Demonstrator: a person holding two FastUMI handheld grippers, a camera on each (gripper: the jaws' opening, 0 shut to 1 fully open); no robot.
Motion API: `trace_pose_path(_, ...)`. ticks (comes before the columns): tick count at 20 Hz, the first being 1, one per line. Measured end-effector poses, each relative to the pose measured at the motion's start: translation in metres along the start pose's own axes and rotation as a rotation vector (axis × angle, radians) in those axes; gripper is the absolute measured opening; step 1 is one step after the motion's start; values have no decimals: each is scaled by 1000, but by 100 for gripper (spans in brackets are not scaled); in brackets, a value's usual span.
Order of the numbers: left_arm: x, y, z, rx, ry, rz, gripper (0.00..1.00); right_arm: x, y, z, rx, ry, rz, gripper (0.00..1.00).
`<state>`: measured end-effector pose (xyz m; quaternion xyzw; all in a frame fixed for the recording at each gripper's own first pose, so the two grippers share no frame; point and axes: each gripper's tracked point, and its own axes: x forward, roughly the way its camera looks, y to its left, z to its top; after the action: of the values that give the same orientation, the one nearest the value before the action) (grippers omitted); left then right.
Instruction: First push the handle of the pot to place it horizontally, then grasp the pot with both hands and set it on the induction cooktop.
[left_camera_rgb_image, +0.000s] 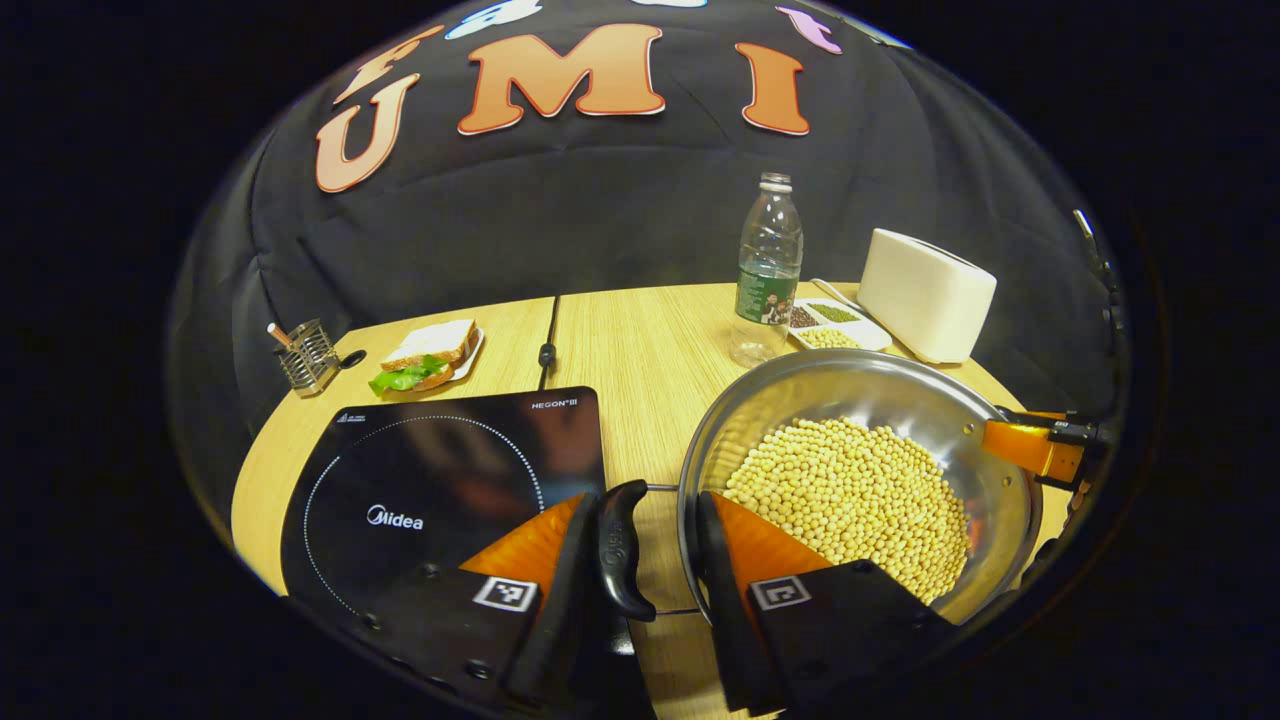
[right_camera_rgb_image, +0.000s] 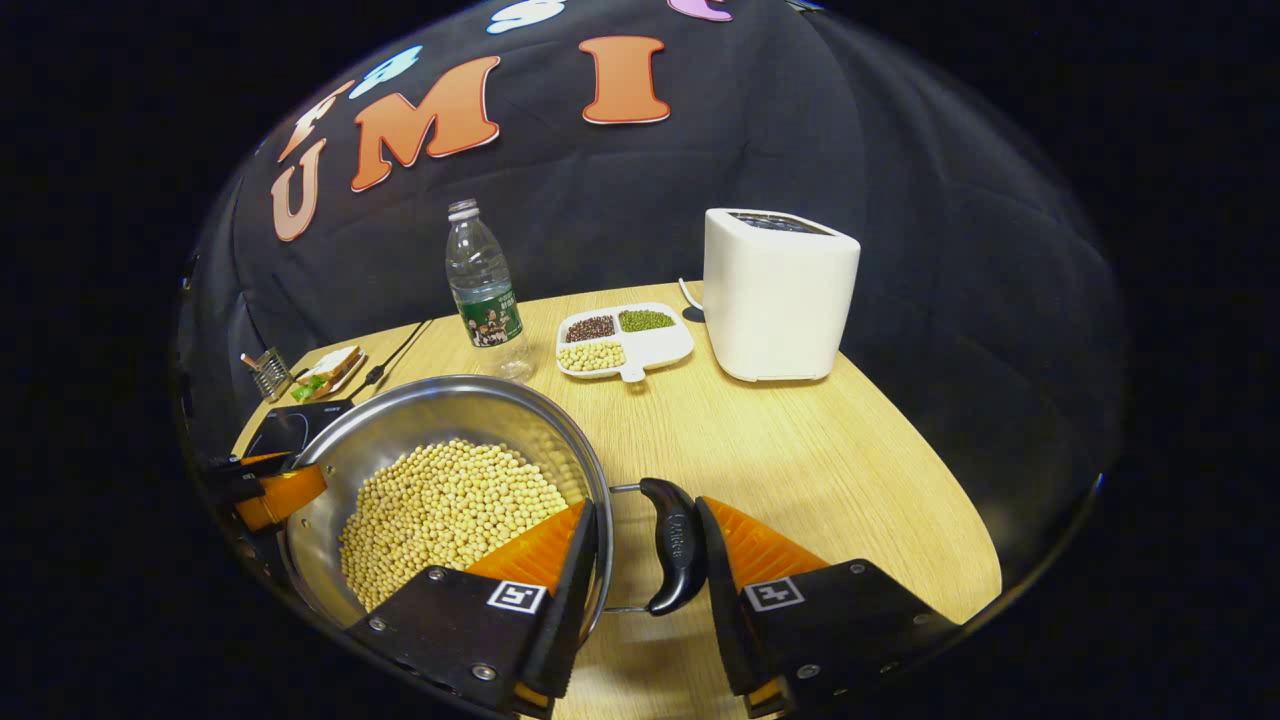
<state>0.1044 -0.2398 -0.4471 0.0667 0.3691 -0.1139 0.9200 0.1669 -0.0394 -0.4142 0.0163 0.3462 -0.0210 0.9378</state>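
Looking across the pale wood-grain table (right_camera_rgb_image: 800, 460), we see a seam running down it toward the booth's black cloth wall. At the back stand a clear plastic bottle (right_camera_rgb_image: 485, 290), a white divided dish (right_camera_rgb_image: 625, 342) of three kinds of grain, and a white toaster (right_camera_rgb_image: 778, 293); on the far left lie a sandwich (left_camera_rgb_image: 428, 355) on a small plate and a wire holder (left_camera_rgb_image: 305, 355). The induction cooktop (left_camera_rgb_image: 440, 480) sits flat on the table, just left of the pot (left_camera_rgb_image: 860, 470), with nothing standing between them. The pot is a steel one, holding a heap of soybeans (left_camera_rgb_image: 850, 495), and it rests on the table beside the cooktop, not on it. Our left claw (left_camera_rgb_image: 648, 560) stands part open with the pot's near black handle (left_camera_rgb_image: 622, 548) between its fingers: the left finger lies against the handle, while the right finger is over the pot's rim, so we cannot tell whether both press. Our right claw (right_camera_rgb_image: 645, 560) straddles the opposite black handle (right_camera_rgb_image: 672, 545) likewise, its left finger over the rim and beans, its right finger just beside the handle. In the left gripper view the right claw also shows at the pot's far side.
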Motion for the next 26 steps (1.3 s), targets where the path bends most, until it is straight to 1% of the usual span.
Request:
trace_pose_path(2,-2,2,1,-2,-3,13,61,-1,0,1,-18,-14,4,53)
trace_pose_path(5,-5,1,1,-28,4,26,58,-1,0,3,27,-16,12,47)
trace_pose_path(6,-6,2,1,-28,4,32,56,-1,0,3,47,-9,11,45)
trace_pose_path(8,-8,2,0,-35,23,39,56,-1,1,2,80,9,10,44)
trace_pose_path(9,-11,1,-1,-45,35,36,51,-2,2,1,94,15,11,44)
trace_pose_path(10,-14,1,-2,-53,42,35,54,-6,4,1,101,17,13,44)
trace_pose_path(11,-17,1,0,-54,36,33,53,-10,5,4,103,7,12,44)
trace_pose_path(12,-21,4,4,-54,28,34,56,-17,4,7,107,-8,11,44)
trace_pose_path(14,-29,6,13,-52,8,36,51,-28,2,14,109,-20,15,44)
trace_pose_path(16,-36,9,23,-55,-3,37,56,-36,6,23,110,-32,21,43)
trace_pose_path(19,-47,20,33,-59,-12,42,56,-44,21,37,103,-50,27,43)
trace_pose_path(20,-51,24,37,-61,-15,44,50,-45,27,41,104,-56,31,43)
trace_pose_path(22,-58,32,44,-64,-22,49,49,-50,35,48,104,-61,41,43)
trace_pose_path(23,-61,35,46,-66,-23,51,49,-54,39,50,102,-63,45,43)
trace_pose_path(24,-65,40,47,-65,-20,51,53,-57,43,53,99,-68,48,44)
trace_pose_path(26,-70,49,51,-71,-17,54,53,-61,52,59,92,-73,55,43)
